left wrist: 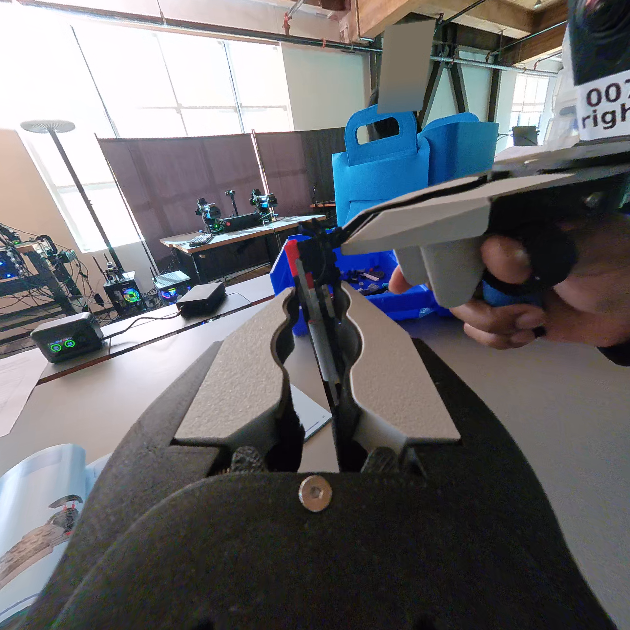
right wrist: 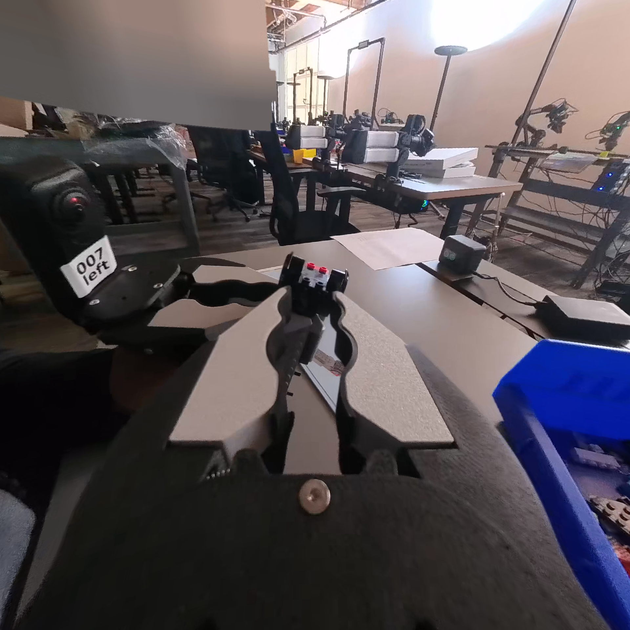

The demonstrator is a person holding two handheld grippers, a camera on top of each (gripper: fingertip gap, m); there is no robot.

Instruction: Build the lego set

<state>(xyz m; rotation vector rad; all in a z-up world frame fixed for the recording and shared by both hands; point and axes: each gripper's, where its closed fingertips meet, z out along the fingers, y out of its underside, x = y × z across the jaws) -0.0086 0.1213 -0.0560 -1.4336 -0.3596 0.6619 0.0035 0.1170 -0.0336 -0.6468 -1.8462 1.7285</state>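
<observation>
A small lego assembly [left wrist: 312, 269] of black, grey and red pieces is held above the grey table [left wrist: 511, 409]. My left gripper [left wrist: 318, 293] is shut on its lower part, with the flat assembly edge-on between the fingers. My right gripper [left wrist: 341, 231] comes in from the right, held by a hand, and its nearly closed tips pinch the black top of the assembly. In the right wrist view the assembly [right wrist: 315, 276] shows two red studs on top and sits between the tips of my right gripper [right wrist: 310, 295]. The left gripper [right wrist: 252, 289] reaches in from the left.
A blue bin [left wrist: 385, 300] with several loose pieces stands behind the assembly; its wall [right wrist: 559, 409] is at the right. Blue felt bags [left wrist: 381, 177] stand behind it. An instruction booklet [left wrist: 34, 528] lies at the lower left. Two black boxes [left wrist: 68, 335] [left wrist: 201, 295] and a paper sheet [right wrist: 385, 247] lie at the table's far side. Only a small space, under 4 cm, lies between the two pairs of fingers.
</observation>
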